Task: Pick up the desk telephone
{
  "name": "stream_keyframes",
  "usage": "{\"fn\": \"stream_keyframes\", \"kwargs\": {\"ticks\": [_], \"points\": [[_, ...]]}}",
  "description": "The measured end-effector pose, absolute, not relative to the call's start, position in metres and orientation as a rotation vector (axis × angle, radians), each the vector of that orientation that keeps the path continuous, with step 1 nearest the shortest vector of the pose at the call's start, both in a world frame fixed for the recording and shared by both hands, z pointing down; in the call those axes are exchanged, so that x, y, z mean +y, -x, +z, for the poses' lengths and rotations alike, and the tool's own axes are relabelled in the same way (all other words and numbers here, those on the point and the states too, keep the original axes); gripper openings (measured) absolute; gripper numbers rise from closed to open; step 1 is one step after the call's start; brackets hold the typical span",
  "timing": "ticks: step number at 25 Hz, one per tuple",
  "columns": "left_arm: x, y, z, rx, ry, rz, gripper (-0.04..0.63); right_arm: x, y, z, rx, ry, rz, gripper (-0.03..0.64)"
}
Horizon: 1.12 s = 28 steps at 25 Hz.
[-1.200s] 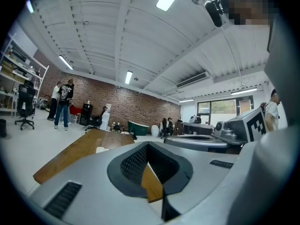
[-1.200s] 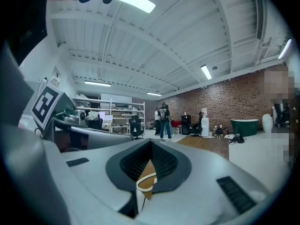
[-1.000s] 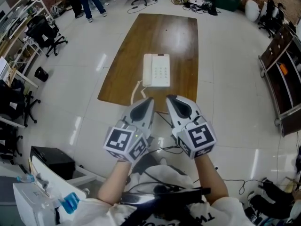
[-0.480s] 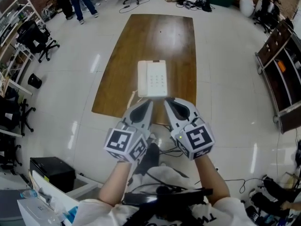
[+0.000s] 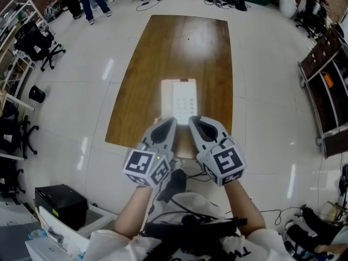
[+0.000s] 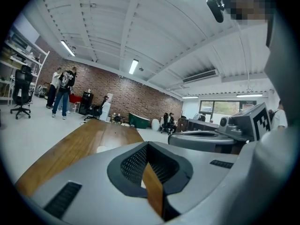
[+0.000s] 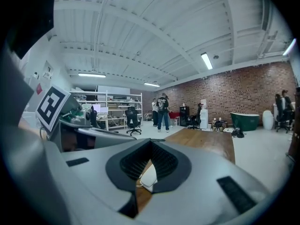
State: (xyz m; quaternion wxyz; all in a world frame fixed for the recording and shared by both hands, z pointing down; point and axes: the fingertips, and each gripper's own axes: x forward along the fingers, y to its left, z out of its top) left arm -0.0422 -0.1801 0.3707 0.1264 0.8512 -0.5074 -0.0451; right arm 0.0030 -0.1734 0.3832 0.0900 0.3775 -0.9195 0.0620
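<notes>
A: Nearer than a second ago. Carried forward and slightly down, the left gripper [image 5: 170, 123] and the right gripper [image 5: 194, 122], side by side, right up to the near edge of the desk telephone [image 5: 178, 95]. No shift of the telephone itself on the wooden table [image 5: 141, 80].

B: Lying where, exactly?

A: Flat on the near end of the table, keypad up, handset [image 5: 169, 95] along the left side. Touching the tips or merely just beyond them: impossible to tell from above.

B: And the jaws?

A: Clenched, both pairs, on nothing. Along the left pair, only wood and a sliver of white past the closed tips. Along the right pair, a white corner of the telephone ahead, not between the pads.

B: So what could go wrong?

A: Arriving shut. With a push onward like this, probably a shove of the body up the smooth tabletop rather than a grip, or a knock to the handset, off its cradle.

B: And once opened?

A: Still awkward. Broad and slick for one pair of jaws; likely to pivot or slip out if pinched at a single corner. Safer with one gripper on each side, lifted level.

B: Anything trailing?

A: Possibly a cord off the near left corner, too faint to confirm. If present, liable to drag or snag during the lift.
</notes>
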Motion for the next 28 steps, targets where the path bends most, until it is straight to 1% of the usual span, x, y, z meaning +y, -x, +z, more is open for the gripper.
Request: {"fn": "stream_keyframes", "kwargs": {"ticks": [11, 12, 13, 14, 15, 16, 17, 18, 20, 24, 25, 26, 28], "points": [[-0.223, 0.052, 0.399, -1.435, -2.453, -0.021, 0.002, -0.219, 0.007, 0.406, -2.672, -1.177, 0.251, 0.003], [-0.226, 0.053, 0.404, -1.429, -2.447, -0.008, 0.003, -0.222, 0.008, 0.411, -2.664, -1.174, 0.269, 0.036], [-0.229, 0.055, 0.409, -1.425, -2.441, 0.002, 0.003, -0.225, 0.009, 0.417, -2.653, -1.167, 0.29, 0.09], [-0.232, 0.055, 0.414, -1.418, -2.434, 0.009, 0.003, -0.228, 0.009, 0.423, -2.64, -1.161, 0.309, 0.113], [-0.235, 0.056, 0.419, -1.406, -2.425, 0.015, 0.037, -0.23, 0.008, 0.43, -2.626, -1.16, 0.322, 0.114], [-0.238, 0.056, 0.424, -1.391, -2.413, 0.02, 0.107, -0.233, 0.007, 0.435, -2.613, -1.164, 0.332, 0.114], [-0.242, 0.058, 0.43, -1.379, -2.398, 0.026, 0.162, -0.236, 0.007, 0.44, -2.601, -1.168, 0.343, 0.114], [-0.245, 0.061, 0.436, -1.377, -2.381, 0.034, 0.168, -0.239, 0.007, 0.445, -2.592, -1.169, 0.355, 0.118], [-0.251, 0.068, 0.448, -1.393, -2.351, 0.058, 0.168, -0.244, 0.008, 0.453, -2.575, -1.166, 0.385, 0.171], [-0.264, 0.08, 0.474, -1.377, -2.288, 0.085, 0.172, -0.257, 0.005, 0.472, -2.542, -1.167, 0.455, 0.181], [-0.266, 0.083, 0.482, -1.358, -2.265, 0.088, 0.222, -0.259, 0.004, 0.478, -2.533, -1.166, 0.476, 0.218], [-0.269, 0.087, 0.49, -1.343, -2.242, 0.091, 0.258, -0.261, 0.004, 0.482, -2.524, -1.165, 0.492, 0.224], [-0.274, 0.093, 0.501, -1.332, -2.207, 0.094, 0.259, -0.265, 0.003, 0.49, -2.504, -1.17, 0.512, 0.224]]}}
